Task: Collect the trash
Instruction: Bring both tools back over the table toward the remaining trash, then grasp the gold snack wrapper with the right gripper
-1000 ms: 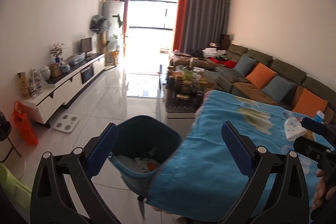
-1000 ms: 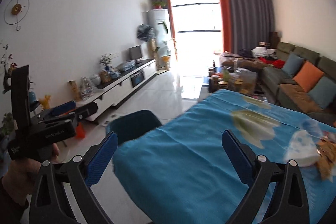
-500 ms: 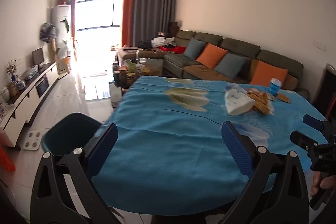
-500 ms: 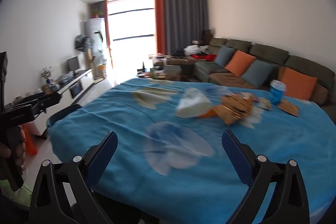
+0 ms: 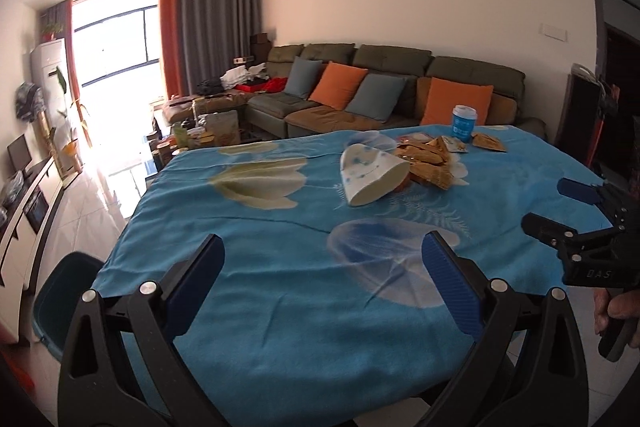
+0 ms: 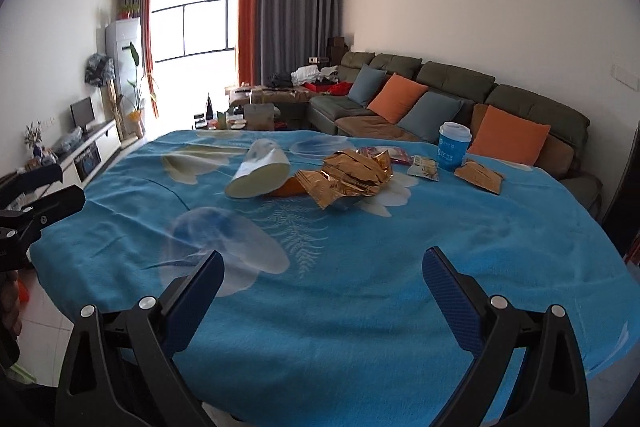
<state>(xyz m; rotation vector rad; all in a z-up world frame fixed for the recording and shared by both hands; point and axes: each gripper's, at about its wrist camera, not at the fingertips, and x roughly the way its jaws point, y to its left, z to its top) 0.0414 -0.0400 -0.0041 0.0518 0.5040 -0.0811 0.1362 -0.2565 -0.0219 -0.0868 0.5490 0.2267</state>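
Observation:
Trash lies on the blue tablecloth (image 6: 360,287): a tipped white paper cup (image 6: 260,171) (image 5: 372,173), crumpled gold wrappers (image 6: 352,175) (image 5: 430,163), small snack packets (image 6: 424,167), a flat gold packet (image 6: 480,177) and an upright blue-and-white cup (image 6: 454,146) (image 5: 464,123). A dark teal bin (image 5: 60,303) stands on the floor at the table's left. My left gripper (image 5: 320,283) is open and empty above the near table edge. My right gripper (image 6: 320,299) is open and empty, well short of the trash; it also shows in the left wrist view (image 5: 560,211).
A green sofa (image 6: 460,95) with orange and grey-blue cushions runs behind the table. A cluttered coffee table (image 5: 200,135) stands beyond the far edge. A white TV cabinet (image 5: 28,195) lines the left wall. Tiled floor lies between.
Both grippers have swung right, from the bin and the table's left edge toward the trash on the table. Both stayed open and empty.

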